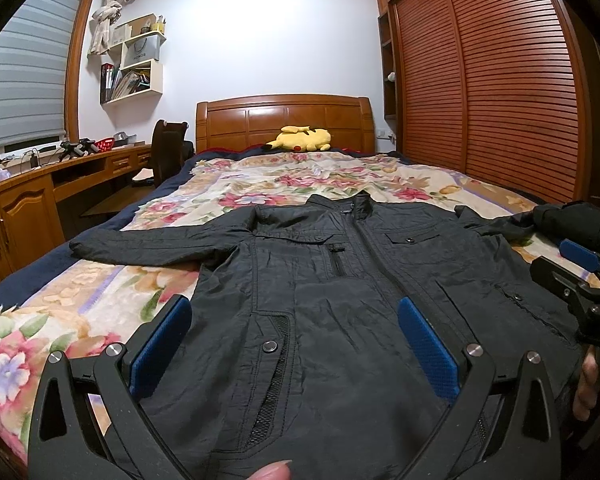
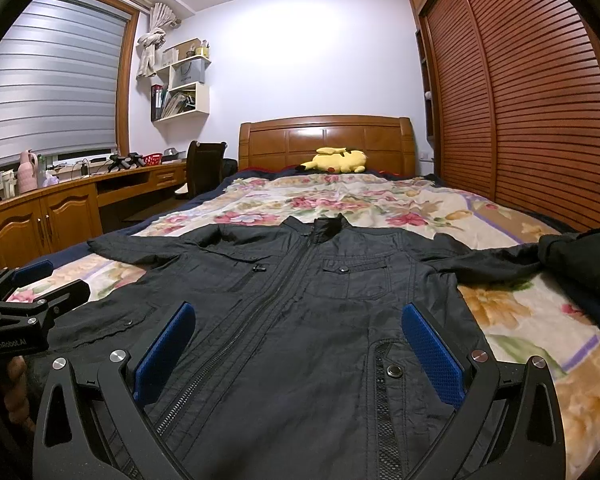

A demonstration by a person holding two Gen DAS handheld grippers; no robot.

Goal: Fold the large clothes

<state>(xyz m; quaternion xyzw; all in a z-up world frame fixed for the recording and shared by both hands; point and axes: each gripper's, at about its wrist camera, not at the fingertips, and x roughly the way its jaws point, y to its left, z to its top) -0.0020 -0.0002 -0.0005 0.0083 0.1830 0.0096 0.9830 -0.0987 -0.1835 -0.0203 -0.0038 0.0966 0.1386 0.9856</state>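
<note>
The black jacket (image 1: 340,292) lies flat, front up and zipped, on the floral bedspread (image 1: 260,176), collar toward the headboard (image 1: 284,120) and both sleeves spread outward. The left gripper (image 1: 294,344) hovers over the jacket's hem, fingers spread wide, gripping nothing. The right gripper (image 2: 300,352) hovers beside it over the hem (blue pads likewise wide apart, empty). A yellow plush toy (image 1: 302,138) rests against the headboard.
</note>
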